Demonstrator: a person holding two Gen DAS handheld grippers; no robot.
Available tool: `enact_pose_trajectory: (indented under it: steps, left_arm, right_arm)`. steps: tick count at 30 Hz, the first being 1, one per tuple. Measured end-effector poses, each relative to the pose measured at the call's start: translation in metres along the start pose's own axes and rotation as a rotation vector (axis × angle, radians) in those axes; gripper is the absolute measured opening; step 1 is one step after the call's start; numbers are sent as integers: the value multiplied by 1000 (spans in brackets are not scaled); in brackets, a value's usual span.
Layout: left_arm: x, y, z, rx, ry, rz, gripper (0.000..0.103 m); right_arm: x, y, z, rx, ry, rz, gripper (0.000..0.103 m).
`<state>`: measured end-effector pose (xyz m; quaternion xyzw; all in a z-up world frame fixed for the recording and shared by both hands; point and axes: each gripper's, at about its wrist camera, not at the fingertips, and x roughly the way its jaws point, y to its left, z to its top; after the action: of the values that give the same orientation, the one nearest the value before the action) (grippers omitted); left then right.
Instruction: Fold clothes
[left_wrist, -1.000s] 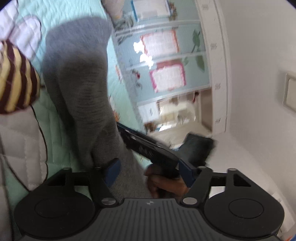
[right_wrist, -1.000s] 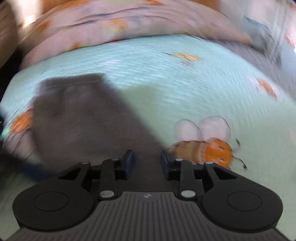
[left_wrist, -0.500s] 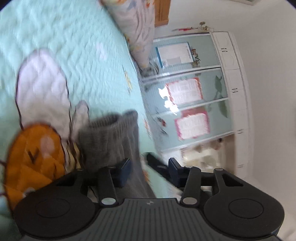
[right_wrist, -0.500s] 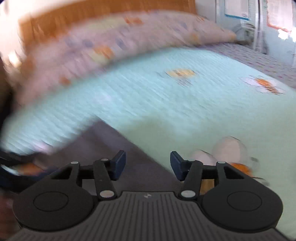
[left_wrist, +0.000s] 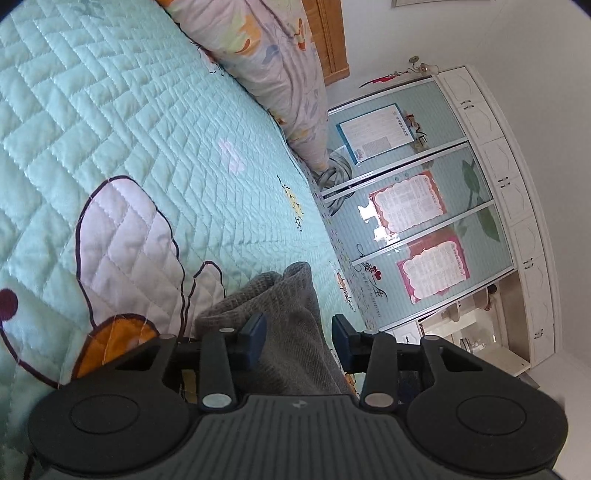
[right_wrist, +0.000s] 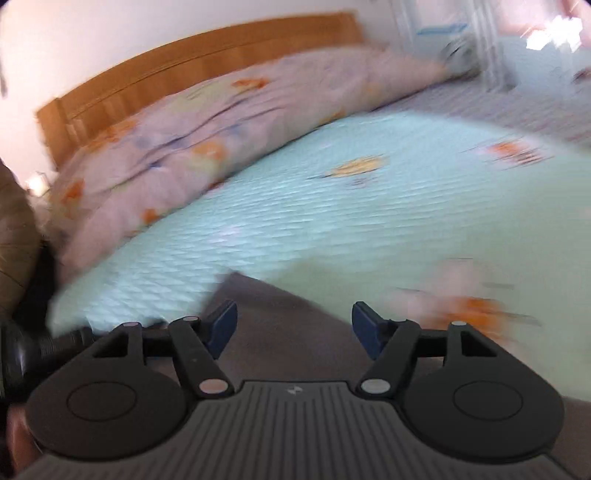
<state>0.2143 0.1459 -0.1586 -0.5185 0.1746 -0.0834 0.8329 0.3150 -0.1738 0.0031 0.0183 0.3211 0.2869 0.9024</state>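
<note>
A grey knit garment (left_wrist: 258, 299) lies bunched on the quilted mint bedspread (left_wrist: 147, 110), near the bed's side edge. My left gripper (left_wrist: 297, 334) is shut on a thick fold of it, the cloth filling the narrow gap between the blue pads. In the blurred right wrist view the same grey garment (right_wrist: 258, 295) spreads flat under my right gripper (right_wrist: 293, 326). That gripper stands wide open, with nothing held between its fingers.
A floral duvet (right_wrist: 221, 129) is heaped along the wooden headboard (right_wrist: 184, 62). A wardrobe with posters (left_wrist: 424, 221) stands beside the bed. A bee design (left_wrist: 118, 236) is stitched into the quilt. Part of a hand (right_wrist: 14, 424) shows at the lower left.
The left gripper went from wide open to closed on the garment and swung down toward the bed. The right gripper opened, let the cloth go and drew back.
</note>
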Motion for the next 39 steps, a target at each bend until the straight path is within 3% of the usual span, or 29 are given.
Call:
enact_pose_trajectory:
  steps: [3, 6, 8, 10, 11, 14, 16, 18, 21, 22, 24, 29, 30, 31, 33, 36, 39]
  left_arm:
    - [0, 1, 1, 9, -1, 4, 43]
    - [-1, 0, -2, 22, -6, 7, 43]
    - [-2, -1, -3, 30, -9, 9, 43]
    - [-3, -2, -4, 39, -12, 12, 44]
    - [-3, -3, -5, 45, -14, 14, 44]
    - [-4, -5, -6, 58, -19, 17, 46]
    - [-4, -6, -7, 66, -21, 15, 46]
    - [-5, -6, -8, 72, -23, 14, 46]
    - [-4, -8, -9, 81, -26, 15, 48]
    - [-3, -9, -9, 87, -27, 15, 50]
    - [-4, -13, -11, 106, -31, 16, 54]
    - [-9, -26, -16, 181, -44, 20, 59]
    - [-10, -28, -17, 196, -47, 21, 62]
    - [-11, -31, -18, 211, -49, 21, 67]
    - [-13, -36, -20, 241, -55, 23, 78]
    - [-22, -81, -47, 540, -115, 89, 96]
    - [-27, -132, -86, 895, -148, 108, 102]
  right_arm:
    - [-43, -57, -51, -42, 84, -233, 80]
    - [-89, -133, -90, 83, 100, -418, 77]
    - [-130, -150, -93, 233, -13, -515, 75]
    - [-167, -143, -97, 250, -140, -453, 75]
    - [-175, -136, -101, 244, -159, -415, 77]
    - [-164, -113, -117, 113, -60, -360, 81]
    - [-143, -123, -128, 38, 36, -418, 81]
    - [-128, -149, -130, 50, 41, -444, 89]
    - [-138, -200, -121, 203, -51, -571, 88]
    - [-150, -211, -118, 292, -93, -601, 79]
    - [-163, -208, -120, 383, -178, -537, 78]
    - [-161, -147, -154, 336, -160, -326, 77]
    - [-159, -130, -151, 316, -182, -315, 71]
    - [-157, -114, -148, 296, -203, -303, 56]
    - [-153, -80, -141, 257, -247, -279, 63]
    - [-146, -30, -131, 197, -312, -243, 79]
    - [-130, 10, -126, 163, -331, -194, 86]
